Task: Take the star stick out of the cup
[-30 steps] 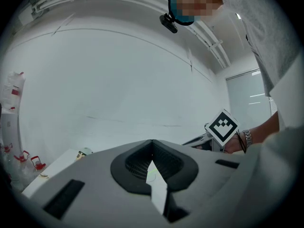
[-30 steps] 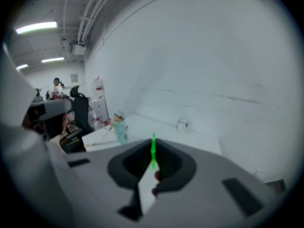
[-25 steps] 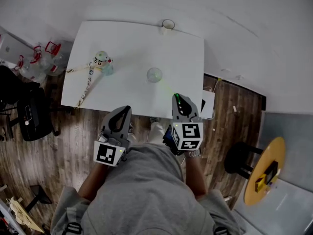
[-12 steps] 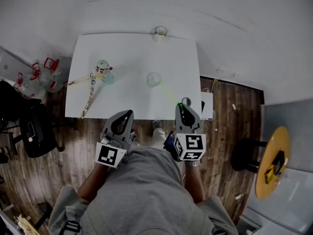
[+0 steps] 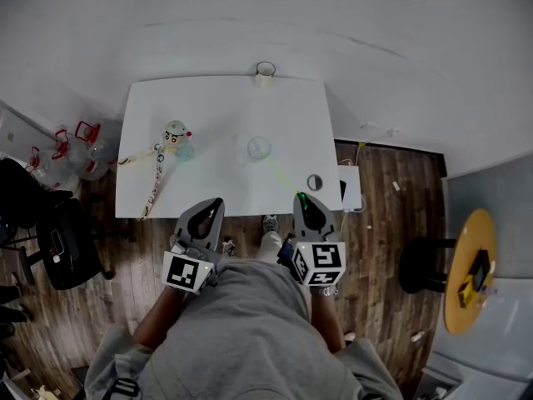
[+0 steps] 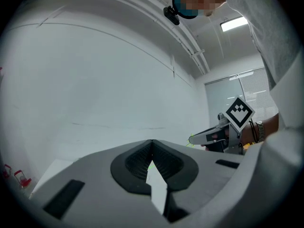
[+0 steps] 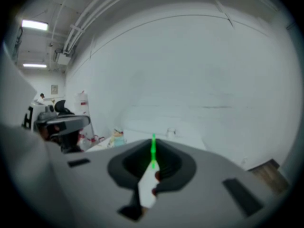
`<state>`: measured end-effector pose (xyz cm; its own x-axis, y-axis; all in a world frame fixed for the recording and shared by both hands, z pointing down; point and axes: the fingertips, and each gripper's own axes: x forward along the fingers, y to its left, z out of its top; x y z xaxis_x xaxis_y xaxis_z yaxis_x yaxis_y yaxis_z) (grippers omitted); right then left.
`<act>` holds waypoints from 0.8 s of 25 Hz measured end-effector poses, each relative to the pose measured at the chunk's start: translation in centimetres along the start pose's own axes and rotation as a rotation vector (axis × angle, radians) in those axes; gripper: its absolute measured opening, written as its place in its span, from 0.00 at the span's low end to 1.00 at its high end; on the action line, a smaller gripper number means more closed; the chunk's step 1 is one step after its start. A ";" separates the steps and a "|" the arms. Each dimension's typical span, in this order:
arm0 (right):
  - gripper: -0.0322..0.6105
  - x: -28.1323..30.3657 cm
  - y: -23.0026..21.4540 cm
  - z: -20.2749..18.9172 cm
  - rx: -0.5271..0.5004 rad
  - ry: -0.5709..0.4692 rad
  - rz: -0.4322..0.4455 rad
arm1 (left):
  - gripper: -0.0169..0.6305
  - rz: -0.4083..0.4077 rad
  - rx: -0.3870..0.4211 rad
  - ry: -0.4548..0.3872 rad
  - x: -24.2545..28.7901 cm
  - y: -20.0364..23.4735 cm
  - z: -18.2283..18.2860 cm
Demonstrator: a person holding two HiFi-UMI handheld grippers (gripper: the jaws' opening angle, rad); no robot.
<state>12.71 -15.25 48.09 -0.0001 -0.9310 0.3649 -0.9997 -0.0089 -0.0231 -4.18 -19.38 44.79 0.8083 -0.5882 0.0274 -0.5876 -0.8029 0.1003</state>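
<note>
The left hand-held gripper (image 5: 215,204) hangs at the near edge of a white desk (image 5: 216,98), its jaws together with nothing between them, as the left gripper view (image 6: 151,142) shows. On the desk's left part stands a small figure toy (image 5: 175,134) with a beaded strap (image 5: 153,177) trailing toward the near edge. A clear cup (image 5: 259,147) stands near the middle. At right, the right hand-held gripper (image 5: 301,197) is clamped on the thin green star stick (image 5: 283,177), which slants back toward the cup; whether its far end clears the rim cannot be told.
</note>
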 end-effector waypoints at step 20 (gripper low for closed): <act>0.12 -2.5 -0.5 8.5 -0.018 -0.219 0.014 | 0.07 0.057 0.117 -0.150 0.1 2.7 8.0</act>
<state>13.38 -16.04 39.25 -0.0103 -0.9881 0.1534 -0.9999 0.0089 -0.0098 -5.98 -22.41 37.11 0.7640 -0.6339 -0.1201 -0.6398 -0.7684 -0.0142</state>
